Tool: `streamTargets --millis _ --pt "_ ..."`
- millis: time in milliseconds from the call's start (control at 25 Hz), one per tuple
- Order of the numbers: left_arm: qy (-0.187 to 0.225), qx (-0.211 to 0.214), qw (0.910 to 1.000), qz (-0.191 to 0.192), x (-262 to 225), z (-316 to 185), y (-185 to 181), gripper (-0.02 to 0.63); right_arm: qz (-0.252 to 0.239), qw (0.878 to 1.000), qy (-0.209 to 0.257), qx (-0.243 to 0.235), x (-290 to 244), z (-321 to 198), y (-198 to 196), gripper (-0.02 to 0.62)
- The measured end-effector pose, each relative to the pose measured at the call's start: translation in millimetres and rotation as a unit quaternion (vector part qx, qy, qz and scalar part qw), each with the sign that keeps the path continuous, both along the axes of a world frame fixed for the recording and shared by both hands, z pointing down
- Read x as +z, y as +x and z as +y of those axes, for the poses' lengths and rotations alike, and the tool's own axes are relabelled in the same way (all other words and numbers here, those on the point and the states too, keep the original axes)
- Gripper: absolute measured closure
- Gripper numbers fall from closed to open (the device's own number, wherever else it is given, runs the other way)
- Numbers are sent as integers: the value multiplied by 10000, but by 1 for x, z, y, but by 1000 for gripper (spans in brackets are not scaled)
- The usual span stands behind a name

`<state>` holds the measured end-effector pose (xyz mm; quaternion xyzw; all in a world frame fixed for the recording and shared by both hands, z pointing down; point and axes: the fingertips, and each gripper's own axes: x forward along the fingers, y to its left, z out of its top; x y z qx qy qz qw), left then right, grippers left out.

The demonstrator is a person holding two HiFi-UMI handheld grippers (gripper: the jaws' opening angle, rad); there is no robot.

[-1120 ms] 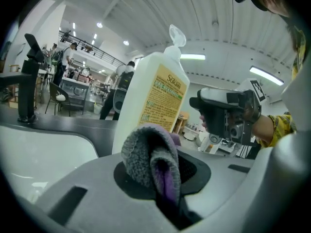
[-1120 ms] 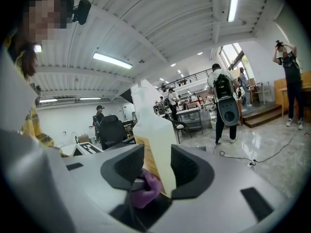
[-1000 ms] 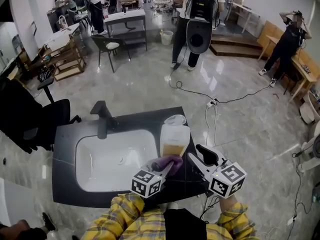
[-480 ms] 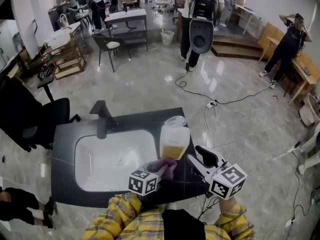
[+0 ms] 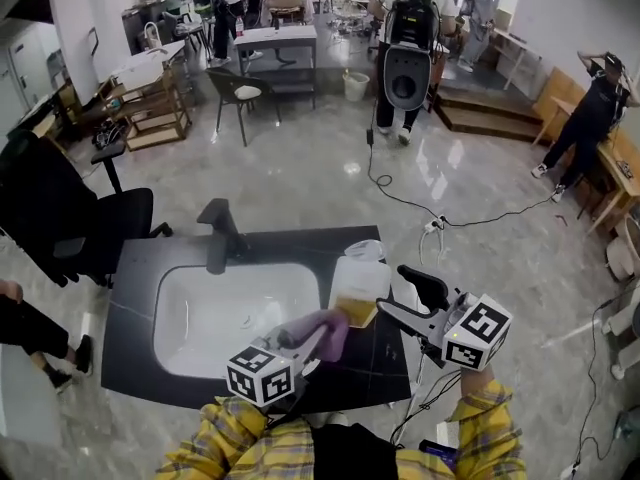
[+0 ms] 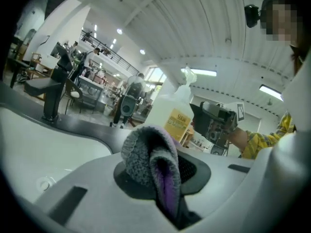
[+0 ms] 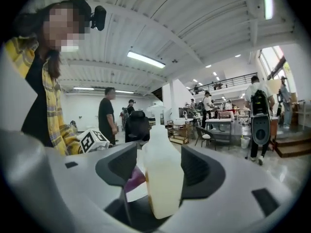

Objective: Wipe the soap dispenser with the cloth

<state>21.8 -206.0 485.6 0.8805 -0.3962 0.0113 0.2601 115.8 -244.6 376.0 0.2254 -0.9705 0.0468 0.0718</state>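
White sink (image 5: 230, 313) in a dark table (image 5: 135, 298); the left gripper (image 5: 312, 343) clamps a fuzzy purple-grey cloth (image 5: 330, 324); the translucent soap dispenser (image 5: 356, 286), amber liquid low inside, stands untouched between the jaws, just opened wide, of the right gripper (image 5: 392, 290).

A single piece of print showed: a yellow label (image 6: 178, 124) on the front of the dispenser (image 6: 163, 103). Its dark script word began with S, and the rest was too small to read. Near the dispenser, the left cube (image 5: 262, 373) and right cube (image 5: 480, 330) bore black-and-white square markers, without letters or numbers.
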Motion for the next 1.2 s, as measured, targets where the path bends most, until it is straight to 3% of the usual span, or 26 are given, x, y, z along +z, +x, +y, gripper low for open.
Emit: streamTargets --millis 280,680,1000,1200 --pt "435 -239 9988 10 -39 4 -13 557 169 9928 19 -1187 -6 -24 -37 321" --pt "417 -325 9985 -137 -36 -4 -12 557 -37 9620 -964 -2555 5 -28 -60 291" --pt "318 -331 9989 -62 -29 -16 -8 557 -181 9517 -1422 -2715 11 -27 -62 291" --pt "329 -453 9984 -55 -30 -25 -13 557 -279 9625 -1418 -2297 9 -32 -62 291"
